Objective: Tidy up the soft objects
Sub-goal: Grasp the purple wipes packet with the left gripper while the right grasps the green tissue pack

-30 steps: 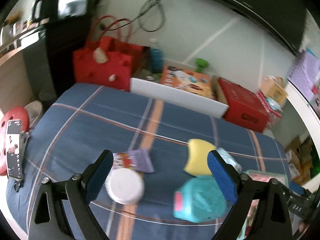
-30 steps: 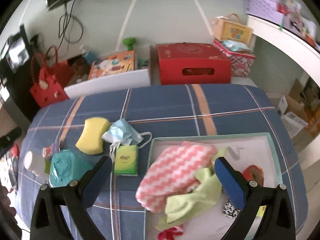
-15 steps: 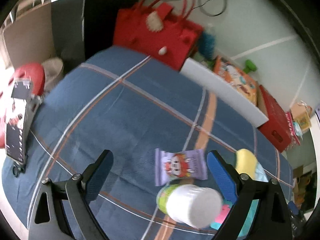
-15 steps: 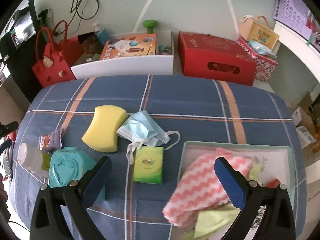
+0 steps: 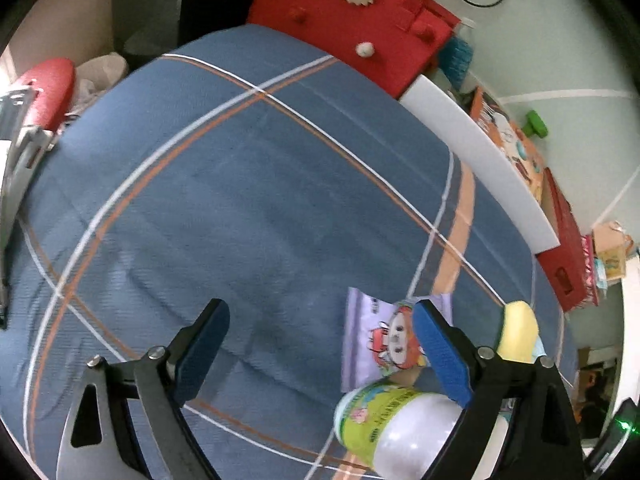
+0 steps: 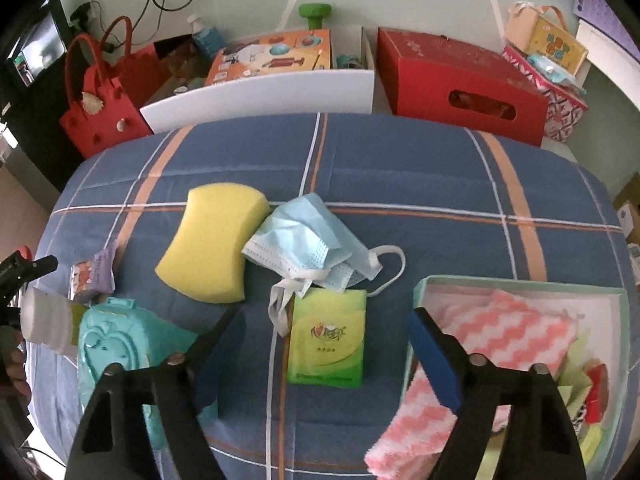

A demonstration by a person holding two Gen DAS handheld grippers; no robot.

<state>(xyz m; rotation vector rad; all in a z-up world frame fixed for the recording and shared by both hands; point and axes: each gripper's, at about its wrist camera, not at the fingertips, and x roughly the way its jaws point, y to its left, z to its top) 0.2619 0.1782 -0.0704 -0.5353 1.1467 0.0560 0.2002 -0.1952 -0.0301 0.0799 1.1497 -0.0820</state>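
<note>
Blue checked cloth point(image 6: 400, 168) with white and orange lines covers the tabletop, and behind it stand a red felt bag point(image 6: 100, 116), a white bin point(image 6: 260, 94) and a red box point(image 6: 460, 80) against the pale wall.

On the cloth lie the soft things. A yellow sponge point(image 6: 216, 244) is touching a crumpled blue face mask point(image 6: 308, 240) on its right. Just in front of the mask lies a green tissue pack point(image 6: 328, 340), and a white ear loop of the mask rests on its corner. At the right is a pale green tray point(image 6: 516, 282); a pink and white zigzag cloth point(image 6: 480, 344) is inside and hangs over its near edge. A teal plastic case point(image 6: 116, 352) is at the left, near a small purple packet point(image 5: 384, 336) and a white bottle point(image 5: 396, 428) with a green label, which lies on its side.

The right tool point(image 6: 328, 360) is spread wide above the tissue pack and holds nothing. The left tool point(image 5: 320, 356) is also spread wide and empty, over bare cloth; its right finger is in front of the purple packet and the bottle.
</note>
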